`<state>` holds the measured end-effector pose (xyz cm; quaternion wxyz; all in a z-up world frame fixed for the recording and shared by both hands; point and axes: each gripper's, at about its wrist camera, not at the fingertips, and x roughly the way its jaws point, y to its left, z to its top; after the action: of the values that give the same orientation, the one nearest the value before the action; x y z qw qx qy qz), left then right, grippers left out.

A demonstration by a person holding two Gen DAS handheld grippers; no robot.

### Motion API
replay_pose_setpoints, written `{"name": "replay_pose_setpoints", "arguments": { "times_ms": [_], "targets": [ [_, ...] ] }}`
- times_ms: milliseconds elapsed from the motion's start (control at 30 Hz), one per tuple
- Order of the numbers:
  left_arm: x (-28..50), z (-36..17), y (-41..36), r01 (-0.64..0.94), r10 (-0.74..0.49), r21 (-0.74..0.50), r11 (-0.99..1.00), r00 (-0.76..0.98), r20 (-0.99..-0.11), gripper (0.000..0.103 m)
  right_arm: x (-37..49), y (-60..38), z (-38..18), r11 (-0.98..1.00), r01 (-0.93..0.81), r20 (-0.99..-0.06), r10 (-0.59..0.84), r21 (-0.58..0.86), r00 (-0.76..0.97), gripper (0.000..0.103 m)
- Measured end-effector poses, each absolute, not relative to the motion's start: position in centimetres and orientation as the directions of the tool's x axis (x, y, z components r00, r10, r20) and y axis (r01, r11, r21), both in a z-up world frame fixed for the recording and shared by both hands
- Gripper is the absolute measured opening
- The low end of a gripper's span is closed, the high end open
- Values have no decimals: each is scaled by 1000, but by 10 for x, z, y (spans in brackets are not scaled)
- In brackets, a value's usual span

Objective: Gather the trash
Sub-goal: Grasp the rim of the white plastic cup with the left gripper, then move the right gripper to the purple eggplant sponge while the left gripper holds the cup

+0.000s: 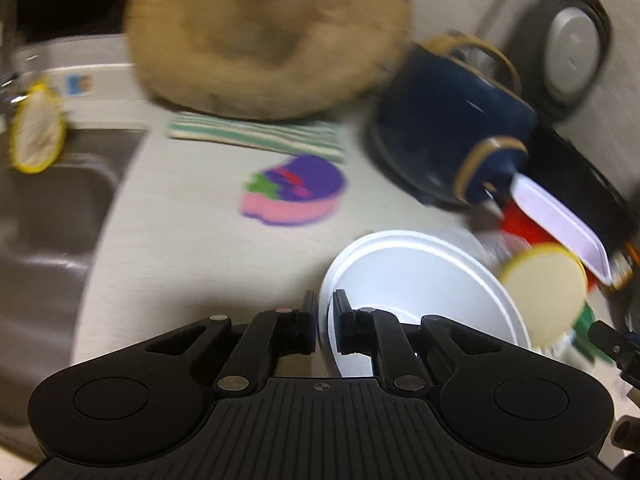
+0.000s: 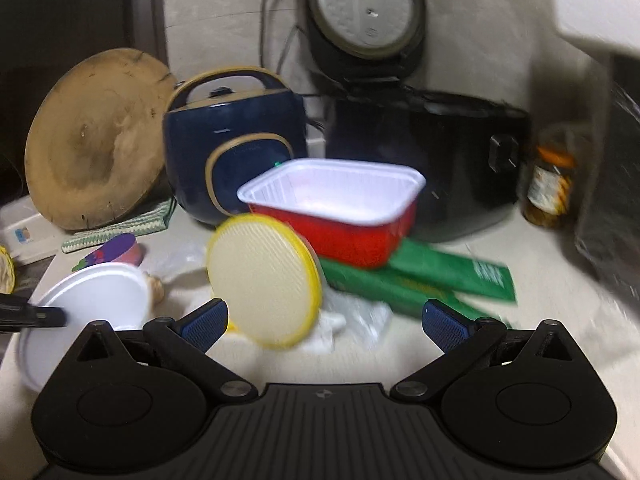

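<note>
My left gripper (image 1: 325, 320) is shut on the rim of a white foam bowl (image 1: 416, 280), which also shows in the right wrist view (image 2: 96, 300). My right gripper (image 2: 324, 320) is open and empty above the counter. Just ahead of it a yellow-rimmed round lid (image 2: 262, 280) leans tilted; it also shows in the left wrist view (image 1: 544, 288). Behind it stands a red tray with a white inside (image 2: 340, 208) on green packets (image 2: 432, 280). Crumpled clear plastic (image 2: 352, 320) lies under the lid.
A navy kettle (image 2: 232, 140), a black rice cooker (image 2: 424, 152), a jar (image 2: 550, 184) and a round wooden board (image 2: 96, 136) line the back. A purple-pink sponge (image 1: 296, 192) and a striped cloth (image 1: 256, 136) lie mid-counter. The sink (image 1: 48, 216) is to the left.
</note>
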<state>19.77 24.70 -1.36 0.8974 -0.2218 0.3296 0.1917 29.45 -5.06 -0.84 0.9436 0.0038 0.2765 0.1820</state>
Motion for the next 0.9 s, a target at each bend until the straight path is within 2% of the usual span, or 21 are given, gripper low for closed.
{"name": "replay_pose_setpoints", "arguments": {
  "times_ms": [200, 333, 633, 767, 900],
  "targets": [
    [190, -16, 268, -554, 225, -317, 770, 700, -677, 12, 335, -22, -4, 886, -449, -495, 443, 114, 748, 103],
    [188, -16, 273, -569, 239, -327, 754, 702, -671, 13, 345, -10, -8, 840, -513, -528, 520, 175, 671, 103],
    [177, -19, 300, -643, 322, -322, 695, 678, -661, 13, 293, 1, 3, 636, -748, -489, 722, 188, 490, 103],
    [161, -21, 316, -682, 360, -324, 655, 659, -660, 13, 284, 25, 10, 612, -781, -482, 725, 124, 491, 103],
    [142, -23, 330, -705, 382, -329, 628, 648, -659, 13, 295, 52, 13, 593, -787, -477, 748, 169, 461, 103]
  ]
}}
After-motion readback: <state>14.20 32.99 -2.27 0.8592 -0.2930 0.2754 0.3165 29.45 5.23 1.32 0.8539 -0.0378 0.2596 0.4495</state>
